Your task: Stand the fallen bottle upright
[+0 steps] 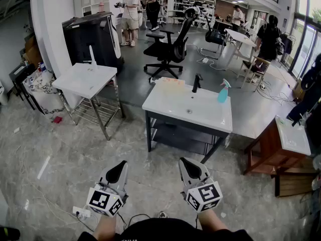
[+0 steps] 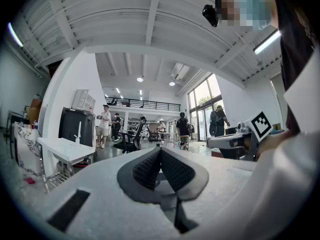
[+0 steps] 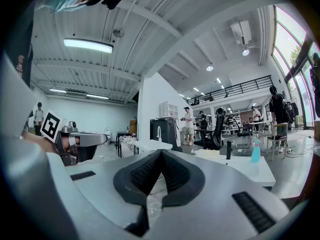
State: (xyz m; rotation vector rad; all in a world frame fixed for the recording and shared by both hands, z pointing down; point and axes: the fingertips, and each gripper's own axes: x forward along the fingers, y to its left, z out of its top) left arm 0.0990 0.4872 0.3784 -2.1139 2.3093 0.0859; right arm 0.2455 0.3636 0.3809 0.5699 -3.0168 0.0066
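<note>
Holds left gripper (image 1: 119, 170) and right gripper (image 1: 188, 168) level, fingers closed on nothing. Shows bottle (image 1: 223, 92) well ahead of them on the table (image 1: 170, 103), seemingly upright. Calls for stepping close and opening wide first.

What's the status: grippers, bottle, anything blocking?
Left gripper and right gripper both shut, empty, short of the sink table. Blue spray bottle stands upright near the black faucet. Only floor in between.

The spray bottle (image 1: 223, 92) stands right of the faucet (image 1: 196, 83) (on table (image 1: 168, 107)).
</note>
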